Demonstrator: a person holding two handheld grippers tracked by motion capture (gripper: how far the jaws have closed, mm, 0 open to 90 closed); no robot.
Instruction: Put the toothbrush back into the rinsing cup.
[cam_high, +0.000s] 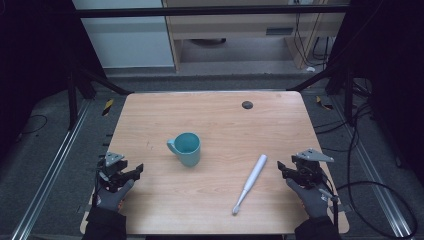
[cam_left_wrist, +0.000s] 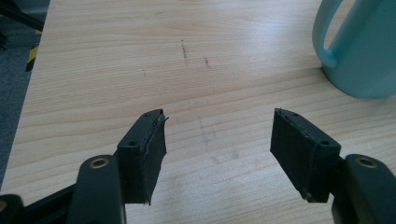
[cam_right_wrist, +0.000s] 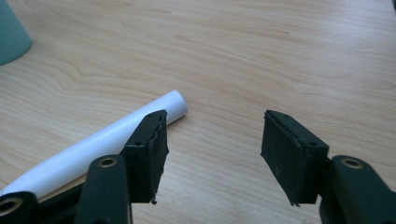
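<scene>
A teal mug (cam_high: 186, 148) stands upright near the middle of the wooden table (cam_high: 215, 115), its handle turned to the left. A white electric toothbrush (cam_high: 250, 182) lies at an angle to the mug's right, brush head toward the front edge. My left gripper (cam_high: 134, 172) rests at the table's left side, open and holding nothing; in the left gripper view the mug (cam_left_wrist: 359, 51) stands ahead at the upper right. My right gripper (cam_high: 283, 168) is open just right of the toothbrush; its left jaw partly covers the toothbrush handle (cam_right_wrist: 93, 144) in the right gripper view.
A small dark round disc (cam_high: 247, 104) sits near the table's far edge. Black frame bars, cables and grey floor surround the table. A corner of the mug (cam_right_wrist: 11, 35) appears at the upper left of the right gripper view.
</scene>
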